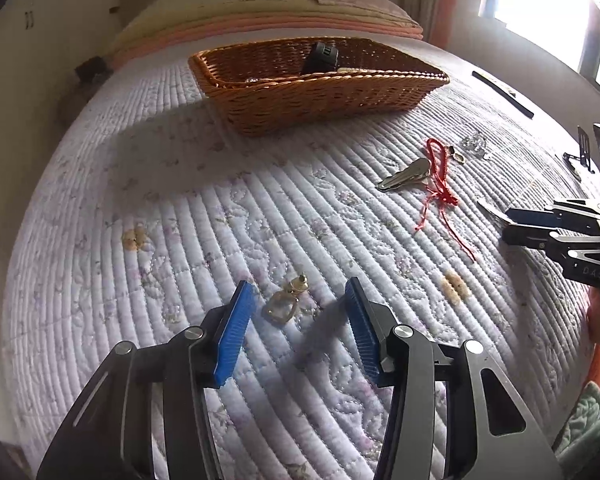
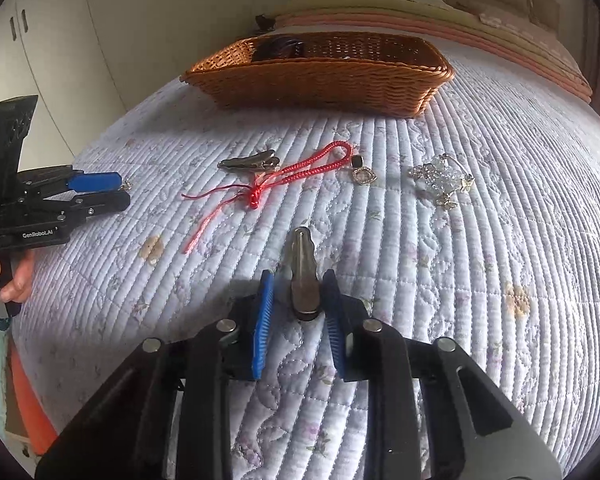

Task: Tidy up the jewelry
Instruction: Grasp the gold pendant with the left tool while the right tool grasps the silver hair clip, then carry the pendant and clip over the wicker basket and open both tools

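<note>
Jewelry pieces lie loose on the quilted bed cover [image 1: 140, 184]. One gold ring-shaped earring [image 1: 285, 301] lies between the spread blue pads of the left gripper [image 1: 300, 300], untouched. One metal hair clip [image 2: 302, 276] lies between the pads of the right gripper [image 2: 298, 284], jaws partly open, contact unclear. One red braided cord bracelet [image 2: 300, 172], a second metal clip [image 2: 250, 164], two small pendant earrings [image 2: 361, 171] and one crystal cluster [image 2: 442, 180] lie in a row ahead. One wicker basket [image 2: 320, 80] sits beyond them, holding a dark item [image 2: 278, 49].
</note>
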Demonstrator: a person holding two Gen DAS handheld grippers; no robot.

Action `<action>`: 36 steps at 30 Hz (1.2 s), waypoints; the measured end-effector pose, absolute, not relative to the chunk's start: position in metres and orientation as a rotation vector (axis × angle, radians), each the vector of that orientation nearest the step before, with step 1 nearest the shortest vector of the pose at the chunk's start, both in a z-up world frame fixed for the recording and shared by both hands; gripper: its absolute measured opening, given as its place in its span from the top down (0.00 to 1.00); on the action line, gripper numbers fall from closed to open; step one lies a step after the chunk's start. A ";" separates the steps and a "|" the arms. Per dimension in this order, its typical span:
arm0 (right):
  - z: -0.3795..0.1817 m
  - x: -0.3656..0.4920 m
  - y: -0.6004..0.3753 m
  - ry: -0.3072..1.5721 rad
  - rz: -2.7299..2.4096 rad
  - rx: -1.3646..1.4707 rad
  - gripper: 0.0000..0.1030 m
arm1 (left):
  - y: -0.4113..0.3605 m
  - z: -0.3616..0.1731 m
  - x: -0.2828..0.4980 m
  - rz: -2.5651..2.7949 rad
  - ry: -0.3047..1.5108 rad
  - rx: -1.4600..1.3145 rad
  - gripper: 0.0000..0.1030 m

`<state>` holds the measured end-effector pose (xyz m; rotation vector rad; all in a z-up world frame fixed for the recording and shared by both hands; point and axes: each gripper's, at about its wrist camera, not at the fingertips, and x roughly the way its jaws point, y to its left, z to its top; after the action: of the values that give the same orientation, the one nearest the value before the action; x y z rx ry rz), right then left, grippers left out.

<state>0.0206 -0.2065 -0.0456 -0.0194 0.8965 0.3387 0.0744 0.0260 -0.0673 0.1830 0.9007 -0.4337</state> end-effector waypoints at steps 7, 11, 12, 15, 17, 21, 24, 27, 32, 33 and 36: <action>-0.045 0.018 -0.204 0.886 0.334 -0.032 0.80 | 0.021 -0.067 0.065 -0.455 0.891 0.197 0.71; -0.044 0.013 -0.198 0.881 0.343 -0.056 0.80 | 0.015 -0.069 0.061 -0.430 0.880 0.228 0.73; -0.044 0.012 -0.197 0.879 0.345 -0.058 0.80 | 0.015 -0.069 0.061 -0.430 0.879 0.230 0.74; -0.044 0.011 -0.194 0.879 0.351 -0.060 0.80 | 0.017 -0.067 0.067 -0.430 0.886 0.205 0.75; -0.045 0.013 -0.196 0.889 0.354 -0.052 0.80 | 0.018 -0.067 0.072 -0.420 0.895 0.188 0.74; -0.046 0.013 -0.197 0.886 0.359 -0.050 0.80 | 0.014 -0.069 0.071 -0.410 0.881 0.211 0.76; -0.047 0.013 -0.196 0.892 0.361 -0.056 0.78 | 0.013 -0.069 0.068 -0.400 0.864 0.216 0.87; -0.047 0.013 -0.196 0.892 0.362 -0.056 0.75 | 0.012 -0.069 0.068 -0.396 0.860 0.219 0.88; -0.045 0.010 -0.200 0.896 0.359 -0.024 0.58 | 0.012 -0.069 0.067 -0.394 0.855 0.221 0.88; -0.045 0.008 -0.200 0.894 0.362 -0.014 0.54 | 0.013 -0.069 0.067 -0.396 0.856 0.219 0.88; -0.046 0.008 -0.199 0.892 0.362 -0.013 0.54 | 0.013 -0.069 0.067 -0.396 0.855 0.220 0.88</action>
<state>0.0078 -0.1986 -0.0455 -0.0125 0.8924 0.3623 0.0672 0.0125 -0.0688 0.2196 0.8553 -0.3956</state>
